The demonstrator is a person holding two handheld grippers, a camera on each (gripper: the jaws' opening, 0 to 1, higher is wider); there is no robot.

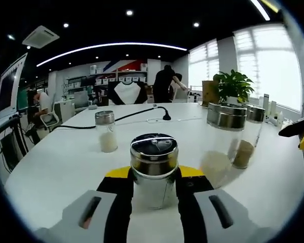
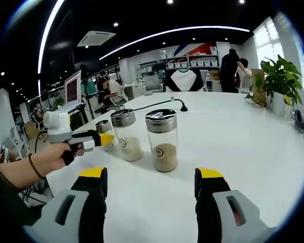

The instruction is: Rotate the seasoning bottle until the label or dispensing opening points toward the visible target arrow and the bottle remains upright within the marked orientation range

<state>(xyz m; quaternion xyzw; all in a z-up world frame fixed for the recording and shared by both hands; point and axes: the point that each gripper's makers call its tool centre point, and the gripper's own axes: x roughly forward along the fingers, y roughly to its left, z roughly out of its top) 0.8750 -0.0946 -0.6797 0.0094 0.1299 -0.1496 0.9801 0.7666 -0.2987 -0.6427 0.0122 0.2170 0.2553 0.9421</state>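
Left gripper view: left claw [image 1: 154, 195] grips seemingly empty steel-lidded bottle [image 1: 153, 169].

No text reads clearly; the seasoning bottle [image 2: 161, 142] label seems too blurred.

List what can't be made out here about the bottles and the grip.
- Left gripper view: the held bottle's lower sides are covered by the left gripper, so any label there is hidden, and jaw contact with the glass is unclear.
- Left gripper view: glare hides the openings in its lid.
- Right gripper view: the small bottle is partly behind the left gripper.
- Right gripper view: the print on the two near bottles is too small to read.
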